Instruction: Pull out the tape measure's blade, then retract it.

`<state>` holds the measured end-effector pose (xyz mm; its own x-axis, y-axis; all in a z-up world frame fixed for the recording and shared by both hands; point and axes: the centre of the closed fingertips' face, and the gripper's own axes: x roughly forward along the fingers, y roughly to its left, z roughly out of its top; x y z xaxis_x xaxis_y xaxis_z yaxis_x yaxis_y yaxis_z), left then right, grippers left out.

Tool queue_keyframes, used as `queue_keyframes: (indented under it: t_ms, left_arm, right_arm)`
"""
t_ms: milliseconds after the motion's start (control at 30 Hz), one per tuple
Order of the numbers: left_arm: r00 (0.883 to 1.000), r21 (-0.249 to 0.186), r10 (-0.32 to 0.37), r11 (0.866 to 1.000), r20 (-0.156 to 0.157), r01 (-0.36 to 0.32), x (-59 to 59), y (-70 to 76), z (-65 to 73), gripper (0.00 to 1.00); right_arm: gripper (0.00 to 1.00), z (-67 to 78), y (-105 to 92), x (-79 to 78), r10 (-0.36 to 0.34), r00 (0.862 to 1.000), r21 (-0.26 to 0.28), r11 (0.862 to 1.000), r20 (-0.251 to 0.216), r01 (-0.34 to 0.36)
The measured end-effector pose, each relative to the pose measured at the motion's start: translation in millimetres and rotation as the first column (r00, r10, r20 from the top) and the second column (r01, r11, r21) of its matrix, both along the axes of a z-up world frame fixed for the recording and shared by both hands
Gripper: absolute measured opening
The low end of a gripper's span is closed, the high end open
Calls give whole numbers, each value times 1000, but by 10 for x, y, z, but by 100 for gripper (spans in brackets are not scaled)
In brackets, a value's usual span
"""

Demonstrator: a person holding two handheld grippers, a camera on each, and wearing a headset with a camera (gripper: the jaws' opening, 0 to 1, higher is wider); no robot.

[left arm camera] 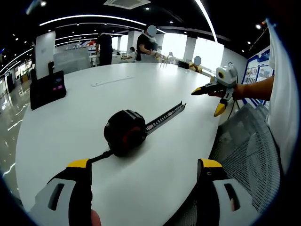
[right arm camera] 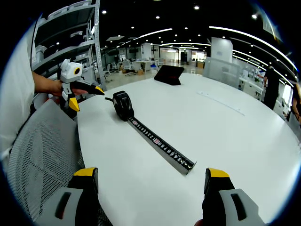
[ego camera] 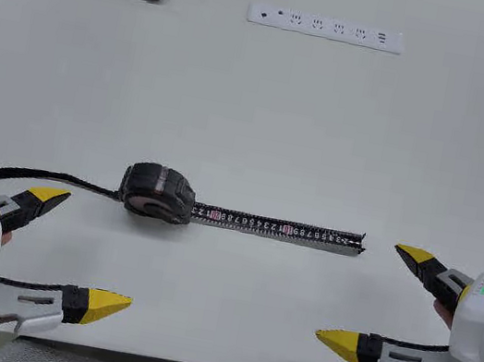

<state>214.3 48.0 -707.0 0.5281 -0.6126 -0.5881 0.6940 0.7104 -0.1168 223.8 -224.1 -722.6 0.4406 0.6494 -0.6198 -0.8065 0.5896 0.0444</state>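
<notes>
Tape measure lies on table, blade out; left gripper and right gripper both released.

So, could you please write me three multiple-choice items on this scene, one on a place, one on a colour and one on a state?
1. Where does the power strip lie relative to the tape measure?
A. Farther across the table
B. Between it and the person
C. On top of it
2. What colour are the jaw tips of the left gripper and right gripper?
A. Red
B. Yellow
C. Green
3. What state is the blade in?
A. Fully retracted
B. Held in a gripper
C. Pulled out, lying on the table
Answers: 1 A, the strip lies beyond it in the head view; 2 B, all four tips are yellow; 3 C, it stretches out flat, both grippers open and apart from it.
</notes>
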Motion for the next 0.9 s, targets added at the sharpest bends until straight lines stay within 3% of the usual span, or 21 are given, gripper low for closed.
queue_keyframes:
  t_ms: [900]
  left_arm:
    - [1000, -10, 5, 1000, -9, -6, -1, -7, 15, 91]
  right_arm:
    - [94, 11, -5, -17, 1, 1000, 0, 1000, -2, -1]
